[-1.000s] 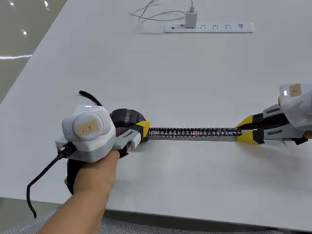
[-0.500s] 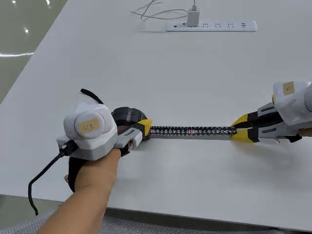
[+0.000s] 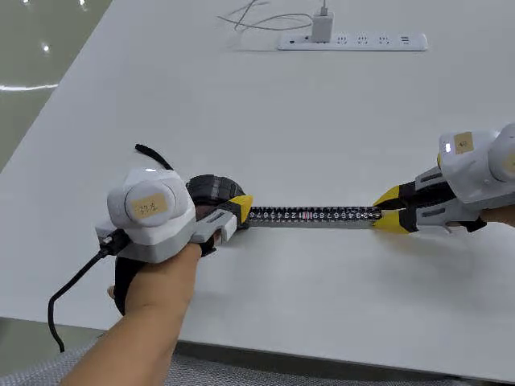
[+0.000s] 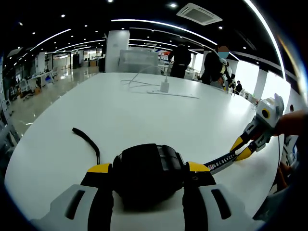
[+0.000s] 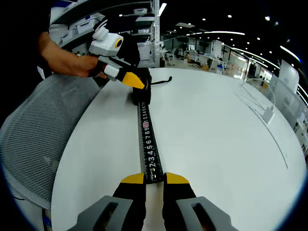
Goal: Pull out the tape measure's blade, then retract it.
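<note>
A: From the head view, is the blade (image 3: 314, 215) out?
B: Yes. The left gripper (image 3: 229, 217) squeezes the tape measure (image 3: 211, 191) on the table (image 3: 322, 129). The right gripper (image 3: 386, 211) pinches the blade's tip.
A: Left gripper view?
B: The tape measure (image 4: 147, 171) sits tight between its jaws.
A: Right gripper view?
B: I can read numbers (image 5: 148, 144) 2 to 9. Going back in is what's left, I think.

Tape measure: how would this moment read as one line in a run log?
blade: out, straight between claws | left claw: shut on tape measure case | right claw: shut on blade's tip
</note>
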The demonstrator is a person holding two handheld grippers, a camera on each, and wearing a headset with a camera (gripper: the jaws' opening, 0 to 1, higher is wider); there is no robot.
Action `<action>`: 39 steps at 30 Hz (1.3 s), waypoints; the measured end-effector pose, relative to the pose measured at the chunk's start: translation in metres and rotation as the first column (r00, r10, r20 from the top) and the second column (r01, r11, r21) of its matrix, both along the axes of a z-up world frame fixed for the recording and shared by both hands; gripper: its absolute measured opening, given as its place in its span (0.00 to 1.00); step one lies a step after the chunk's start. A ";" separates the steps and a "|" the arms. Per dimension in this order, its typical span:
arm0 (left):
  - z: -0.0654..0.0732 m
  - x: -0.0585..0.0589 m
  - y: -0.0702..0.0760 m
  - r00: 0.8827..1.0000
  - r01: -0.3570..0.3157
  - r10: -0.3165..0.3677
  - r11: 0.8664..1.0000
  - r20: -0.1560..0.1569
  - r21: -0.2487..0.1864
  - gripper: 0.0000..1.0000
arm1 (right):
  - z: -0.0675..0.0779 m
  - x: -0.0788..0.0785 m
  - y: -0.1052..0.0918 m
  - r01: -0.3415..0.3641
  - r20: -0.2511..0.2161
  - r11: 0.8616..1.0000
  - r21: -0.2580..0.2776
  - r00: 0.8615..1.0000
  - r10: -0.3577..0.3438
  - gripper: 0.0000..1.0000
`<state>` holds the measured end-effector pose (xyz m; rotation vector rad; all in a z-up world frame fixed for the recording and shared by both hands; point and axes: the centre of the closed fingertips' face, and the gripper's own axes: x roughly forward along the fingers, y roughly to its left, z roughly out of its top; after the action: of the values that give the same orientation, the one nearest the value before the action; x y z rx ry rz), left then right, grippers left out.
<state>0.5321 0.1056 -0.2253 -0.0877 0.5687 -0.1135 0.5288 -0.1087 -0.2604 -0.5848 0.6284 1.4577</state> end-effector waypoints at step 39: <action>-0.001 0.002 0.001 1.000 -0.007 0.007 1.000 0.001 -0.004 0.53 | -0.002 -0.002 0.042 -0.057 -0.004 0.998 0.009 0.998 0.057 0.08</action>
<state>0.5337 0.1068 -0.2267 -0.0936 0.5668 -0.1077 0.5267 -0.0665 -0.2621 -0.5970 0.6122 1.5150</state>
